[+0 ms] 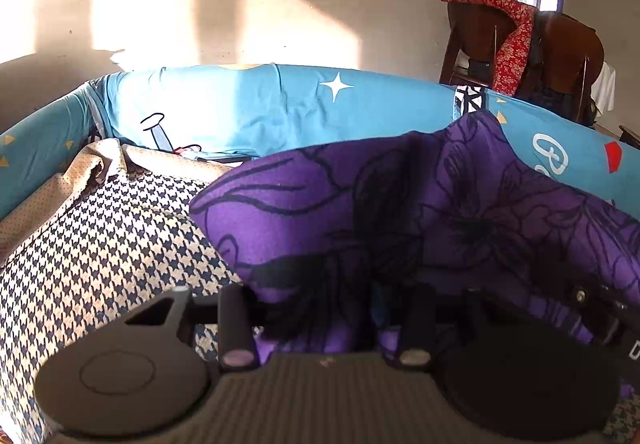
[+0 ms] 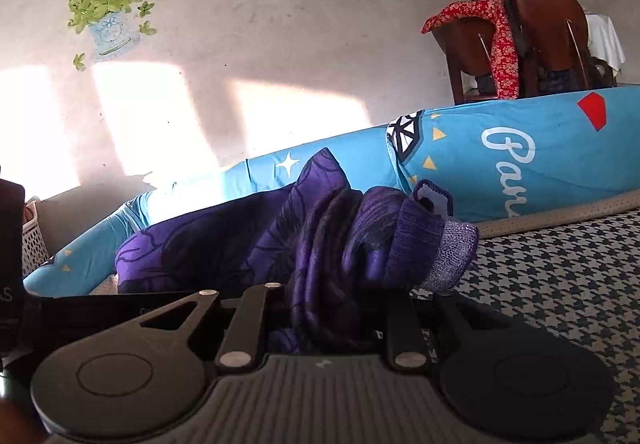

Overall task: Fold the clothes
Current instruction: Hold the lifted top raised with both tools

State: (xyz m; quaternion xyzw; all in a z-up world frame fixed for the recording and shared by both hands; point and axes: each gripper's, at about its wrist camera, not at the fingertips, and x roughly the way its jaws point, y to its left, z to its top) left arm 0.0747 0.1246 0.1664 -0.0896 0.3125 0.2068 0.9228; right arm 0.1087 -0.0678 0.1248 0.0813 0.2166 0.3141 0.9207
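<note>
1. Houndstooth bed cover [image 1: 100,244] lies under both tools, a blue quilt [image 1: 240,112] along the wall.
2. Left hand-held gripper [image 1: 328,308] is clenched on the purple garment [image 1: 320,212].
3. Right hand-held gripper [image 2: 332,308] pinches its bunched folds and ribbed cuff [image 2: 432,244].
4. Risk: the thick bunch may slip out or fold crooked, since the layers are uneven.

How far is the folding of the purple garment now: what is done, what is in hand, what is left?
Done: nothing looks folded yet; no neat pile shows. In hand: the purple garment is bunched and lifted, with the left gripper and the right gripper each closed on a part of it, its ribbed cuff hanging beside the right one. Left: spreading it on the houndstooth cover and folding it.
</note>
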